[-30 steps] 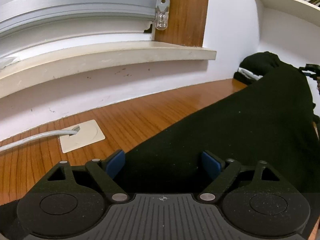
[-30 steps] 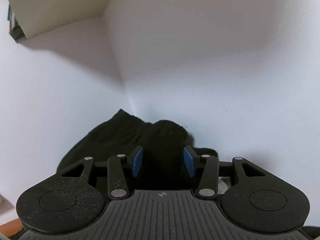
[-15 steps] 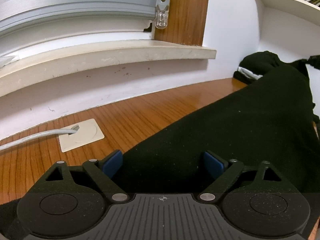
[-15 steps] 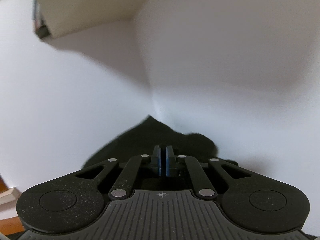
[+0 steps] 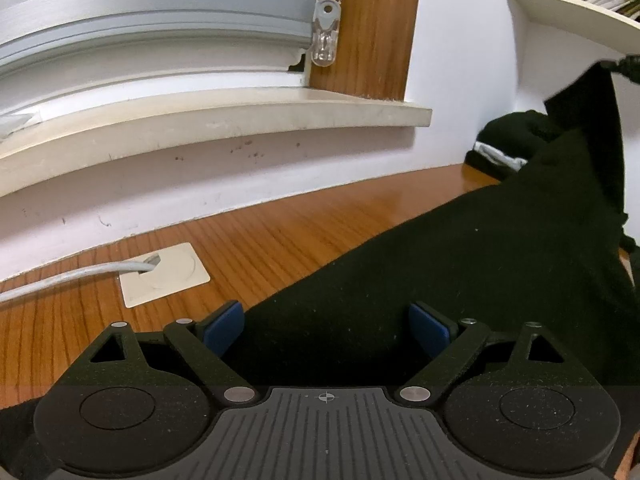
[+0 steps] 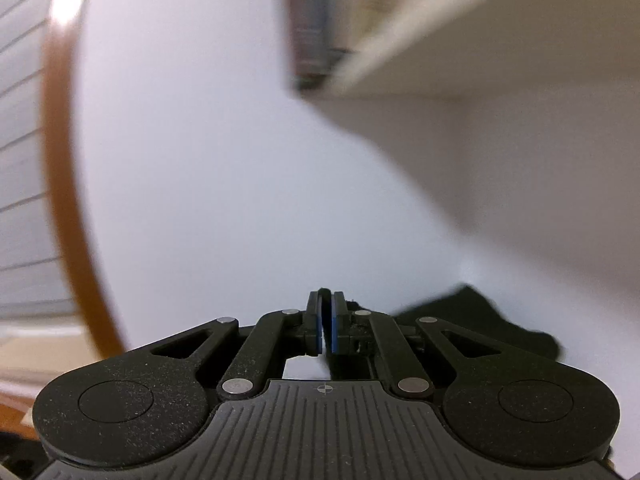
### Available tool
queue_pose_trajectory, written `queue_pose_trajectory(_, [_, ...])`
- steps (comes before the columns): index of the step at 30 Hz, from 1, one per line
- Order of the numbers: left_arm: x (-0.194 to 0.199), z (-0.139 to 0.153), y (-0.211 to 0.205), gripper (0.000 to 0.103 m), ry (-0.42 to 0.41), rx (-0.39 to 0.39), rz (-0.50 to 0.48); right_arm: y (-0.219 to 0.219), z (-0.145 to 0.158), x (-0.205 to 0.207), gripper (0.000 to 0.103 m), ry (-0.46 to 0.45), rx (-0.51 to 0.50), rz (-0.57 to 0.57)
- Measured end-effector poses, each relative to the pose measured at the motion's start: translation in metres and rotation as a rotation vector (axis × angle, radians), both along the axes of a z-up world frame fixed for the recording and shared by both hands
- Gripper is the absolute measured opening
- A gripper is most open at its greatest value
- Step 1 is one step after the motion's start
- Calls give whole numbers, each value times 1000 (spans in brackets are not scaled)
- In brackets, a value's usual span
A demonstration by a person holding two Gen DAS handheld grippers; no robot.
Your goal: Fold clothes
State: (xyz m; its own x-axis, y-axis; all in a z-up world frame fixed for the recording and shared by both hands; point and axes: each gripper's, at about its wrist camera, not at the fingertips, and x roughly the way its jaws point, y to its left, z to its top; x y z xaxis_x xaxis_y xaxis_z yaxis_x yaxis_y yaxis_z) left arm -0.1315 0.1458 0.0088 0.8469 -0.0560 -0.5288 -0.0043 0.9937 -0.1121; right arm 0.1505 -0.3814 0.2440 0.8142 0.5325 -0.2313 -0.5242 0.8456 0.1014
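On the wooden desk (image 5: 304,240), the black garment (image 5: 460,280) sprawls toward 2 o'clock under the wide-open, empty left gripper (image 5: 326,326), while the right gripper (image 6: 326,328), pinched shut on its corner, should lift smoothly, I'd say.

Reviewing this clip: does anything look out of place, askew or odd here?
Mostly ordinary. The black garment lies askew across the wooden tabletop, its far corner pulled up toward the shelf. A second dark bundle sits crumpled against the wall. The right wrist view is motion-blurred.
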Motion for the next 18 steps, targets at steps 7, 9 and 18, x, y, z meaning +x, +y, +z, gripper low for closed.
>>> queue_pose_trajectory(7, [-3,1,0,96,-11,-4,3,92,-8,-64,5,6,-86,292])
queue_pose_trajectory(9, [-3,2,0,96,-14,-3,6,111,-27,-74,5,43,-110,360])
queue_pose_trajectory(18, [-4,4,-2,98,-17,9,20,156,-146,-106,5,232,-234,551])
